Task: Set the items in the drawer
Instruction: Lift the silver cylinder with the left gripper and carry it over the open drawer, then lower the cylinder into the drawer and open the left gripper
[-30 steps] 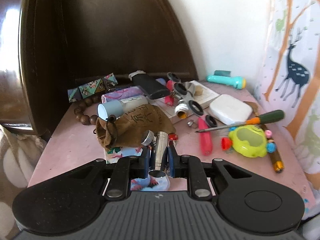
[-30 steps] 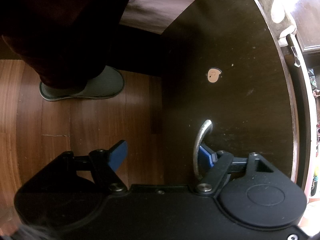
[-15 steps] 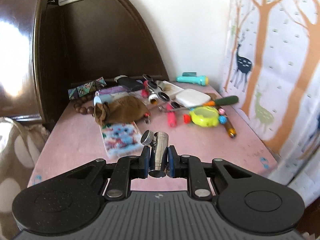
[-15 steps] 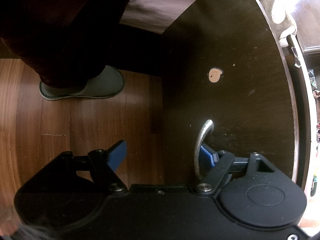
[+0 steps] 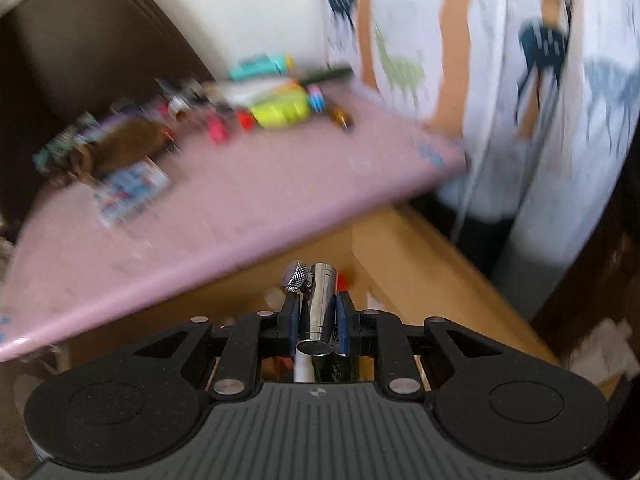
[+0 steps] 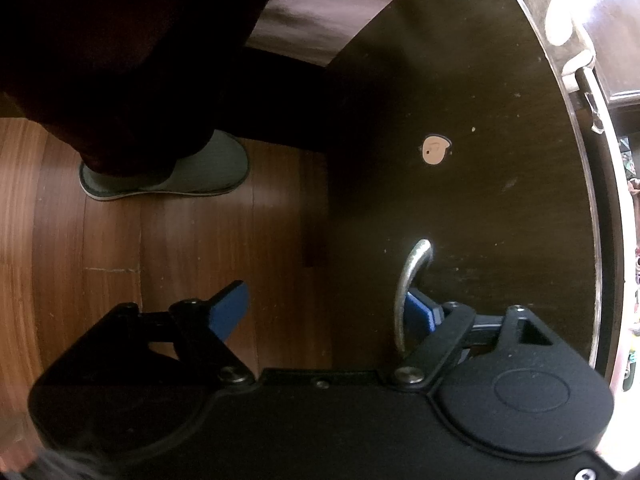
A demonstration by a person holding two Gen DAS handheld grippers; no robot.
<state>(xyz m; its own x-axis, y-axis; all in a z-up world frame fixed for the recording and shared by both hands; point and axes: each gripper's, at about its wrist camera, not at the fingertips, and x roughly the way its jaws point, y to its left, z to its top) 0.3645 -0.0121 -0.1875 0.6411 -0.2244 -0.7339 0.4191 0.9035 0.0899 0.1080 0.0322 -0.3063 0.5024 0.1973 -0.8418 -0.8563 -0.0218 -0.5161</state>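
One metal cylinder [image 5: 319,300] — perhaps over drawer [image 5: 420,248]

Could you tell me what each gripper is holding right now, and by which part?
The left gripper is shut on a silver metal cylinder, clamped across its middle. The right gripper is open and clamps nothing; one finger is hooked behind the drawer handle.

Left view bright, motion-blurred; right view dim, sharp, glare top right.

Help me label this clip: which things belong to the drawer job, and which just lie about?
In the job: silver metal cylinder gripped by left tongs; open drawer; drawer handle; right tongs.
Lying about: green toy, teal flashlight, brown pouch, slipper.
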